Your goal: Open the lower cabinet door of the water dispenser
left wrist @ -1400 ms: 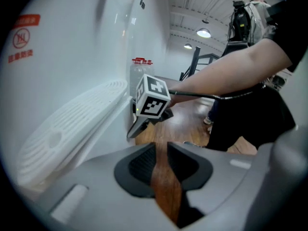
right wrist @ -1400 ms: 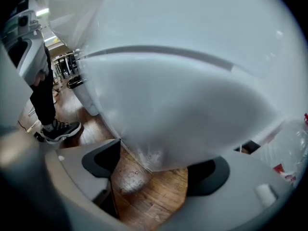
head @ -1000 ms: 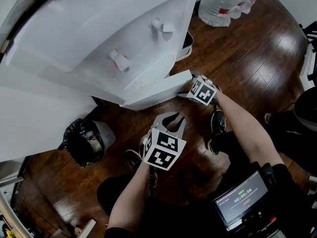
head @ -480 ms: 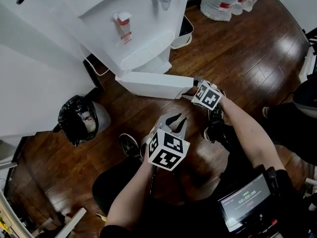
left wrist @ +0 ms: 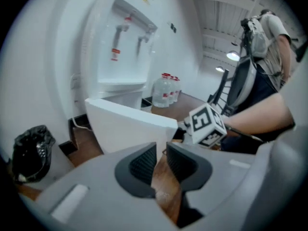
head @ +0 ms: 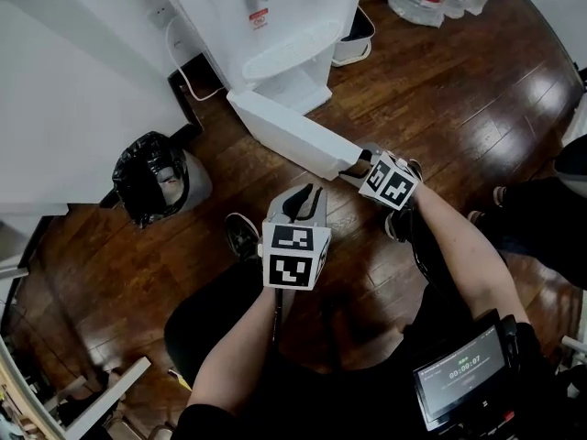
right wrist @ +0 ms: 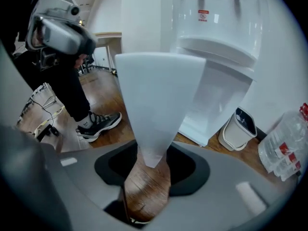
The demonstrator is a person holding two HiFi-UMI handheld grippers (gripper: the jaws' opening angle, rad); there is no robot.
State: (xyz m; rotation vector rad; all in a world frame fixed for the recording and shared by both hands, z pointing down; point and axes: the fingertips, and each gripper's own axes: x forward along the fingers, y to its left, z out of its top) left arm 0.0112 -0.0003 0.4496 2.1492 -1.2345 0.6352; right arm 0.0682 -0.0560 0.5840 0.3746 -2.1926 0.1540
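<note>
**Head view:** the flat white lower cabinet door (head: 292, 134) stands swung out from the base of the tall white plastic water dispenser (head: 286, 35). The right gripper (head: 359, 166) meets the door's far edge.

**Left gripper view:** the left gripper (left wrist: 161, 150) has jaws narrowly apart, just closing, empty, short of the dispenser.

**Right gripper view:** the jaws, just closing, clamp the door's edge.

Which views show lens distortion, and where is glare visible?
Both gripper views: fisheye, dark rounded corners, bent walls; head view: glare streaks on the wooden floor at upper right; right gripper view: the near cabinet door looks soft-edged.
</note>
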